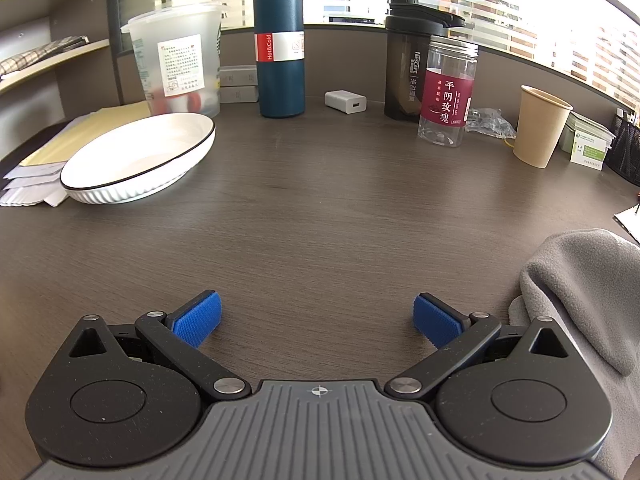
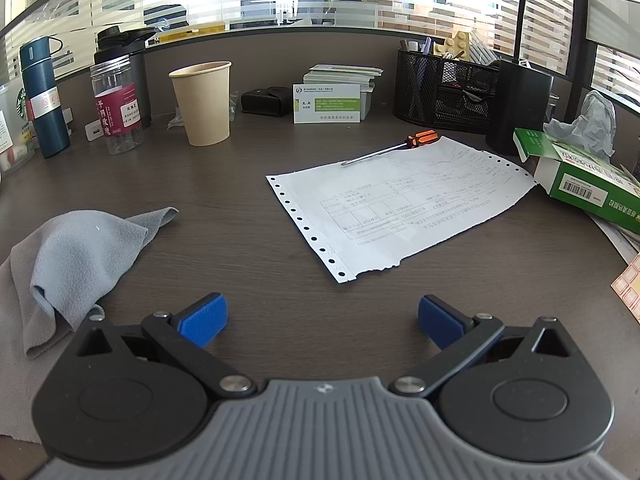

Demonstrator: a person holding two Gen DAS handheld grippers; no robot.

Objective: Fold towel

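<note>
Broadly, the dark wood-grain desk (image 1: 320, 216) fills both views and carries everything else. The grey towel (image 2: 76, 256) lies crumpled on it, bunched into a soft hump with one corner trailing out flat; in the right wrist view it sits at the left, just beside and partly under the tongs' left side, and in the left wrist view it shows at the right edge (image 1: 584, 292). A perforated printed sheet (image 2: 396, 208) lies flat to the right of the towel, well apart from it, with an orange-handled screwdriver (image 2: 392, 148) resting at its far edge. A white plate (image 1: 140, 156) with a dark rim sits at the far left on some papers. Along the back stand a blue thermos (image 1: 280, 40), a dark shaker bottle (image 1: 408, 60), a clear jar with a red label (image 1: 446, 92), a tan paper cup (image 2: 204, 102) and a black mesh organiser (image 2: 440, 88); a green box (image 2: 584, 176) lies at the right. The left tongs (image 1: 316, 320) hover low over bare desk with blue pads spread wide, gripping nothing. The right tongs (image 2: 322, 320) are likewise released, pads wide apart over bare wood, just beside the towel.
</note>
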